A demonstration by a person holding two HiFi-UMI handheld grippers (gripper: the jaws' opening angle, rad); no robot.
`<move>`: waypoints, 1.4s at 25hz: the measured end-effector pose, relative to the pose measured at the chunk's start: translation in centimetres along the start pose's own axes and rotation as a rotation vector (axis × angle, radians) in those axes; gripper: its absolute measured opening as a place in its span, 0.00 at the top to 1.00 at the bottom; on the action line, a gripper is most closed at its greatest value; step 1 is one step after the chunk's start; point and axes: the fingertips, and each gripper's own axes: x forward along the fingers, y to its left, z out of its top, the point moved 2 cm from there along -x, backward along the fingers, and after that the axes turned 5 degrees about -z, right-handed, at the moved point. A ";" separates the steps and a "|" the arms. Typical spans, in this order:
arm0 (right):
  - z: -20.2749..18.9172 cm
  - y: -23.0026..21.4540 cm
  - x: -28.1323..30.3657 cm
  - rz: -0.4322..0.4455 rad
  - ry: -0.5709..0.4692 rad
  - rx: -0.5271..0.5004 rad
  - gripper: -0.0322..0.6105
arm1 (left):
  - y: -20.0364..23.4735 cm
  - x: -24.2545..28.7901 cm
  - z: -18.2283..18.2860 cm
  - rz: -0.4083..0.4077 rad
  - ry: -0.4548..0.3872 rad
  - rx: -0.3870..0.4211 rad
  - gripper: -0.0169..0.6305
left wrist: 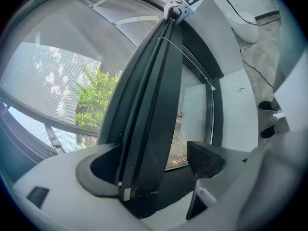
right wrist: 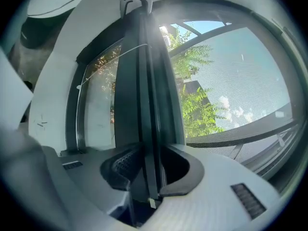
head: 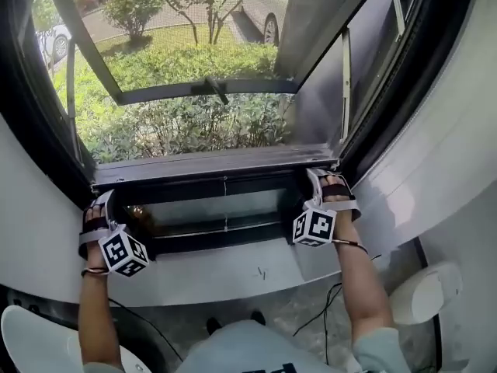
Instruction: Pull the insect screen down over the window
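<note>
The insect screen's dark bottom bar [head: 217, 164] runs across the window low down, with mesh [head: 194, 45] stretched above it. My left gripper [head: 97, 208] is at the bar's left end and my right gripper [head: 322, 181] at its right end. In the left gripper view the bar [left wrist: 149, 105] lies against one jaw, and the other fingertip [left wrist: 204, 160] stands off it, so the left gripper [left wrist: 154, 170] is open around it. In the right gripper view both jaws press on the bar [right wrist: 144, 95], so the right gripper [right wrist: 149, 170] is shut on it.
Below the bar lie the dark window frame [head: 225, 231] and the white sill [head: 225, 274]. An outward-opened sash [head: 202, 90] hangs outside over shrubs. White walls close in on both sides. A cable [head: 326, 301] and a white fixture [head: 423, 294] lie on the floor at right.
</note>
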 end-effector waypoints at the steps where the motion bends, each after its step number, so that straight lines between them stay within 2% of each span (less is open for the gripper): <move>1: -0.1 0.0 -0.1 0.003 0.007 0.007 0.78 | 0.0 0.0 0.1 0.001 -0.007 -0.005 0.29; 4: -0.2 -0.1 -1.2 -0.018 0.024 0.061 0.78 | -0.2 -0.7 0.4 0.014 -0.046 -0.046 0.29; 6: 0.3 -0.2 -2.7 -0.043 0.015 0.158 0.78 | -0.4 -1.7 0.9 0.021 -0.103 -0.130 0.29; 9: 2.1 0.0 -5.6 -0.048 -0.039 0.427 0.78 | -1.2 -3.9 1.9 0.001 -0.245 -0.349 0.29; 13: 6.0 0.0 -9.3 -0.009 -0.160 0.840 0.78 | -3.0 -7.0 3.8 -0.080 -0.520 -0.719 0.33; 14: 7.0 0.0 -10.1 0.009 -0.198 0.949 0.78 | -3.6 -7.8 4.3 -0.114 -0.588 -0.805 0.40; 17: 9.4 0.1 -12.5 0.054 -0.298 1.237 0.78 | -5.3 -9.7 4.9 -0.185 -0.745 -1.007 0.80; 18: 10.0 0.3 -13.4 0.066 -0.321 1.306 0.80 | -5.7 -10.2 5.0 -0.194 -0.780 -1.057 0.90; 20: 11.3 1.0 -15.0 0.087 -0.353 1.406 0.85 | -6.5 -11.1 4.8 -0.197 -0.825 -1.144 0.94; 21: 12.0 1.4 -15.8 0.093 -0.364 1.442 0.92 | -6.8 -11.5 4.5 -0.189 -0.837 -1.184 0.95; 24: 13.6 2.3 -17.8 0.094 -0.389 1.492 0.94 | -7.5 -12.6 3.6 -0.135 -0.833 -1.268 0.95; 31: 14.4 1.4 -20.8 0.056 -0.457 1.424 0.94 | -7.9 -17.0 4.6 0.010 -0.779 -1.190 0.95; 35: 13.5 1.4 -21.7 0.078 -0.511 1.381 0.94 | -8.4 -19.6 5.7 0.091 -0.743 -1.212 0.95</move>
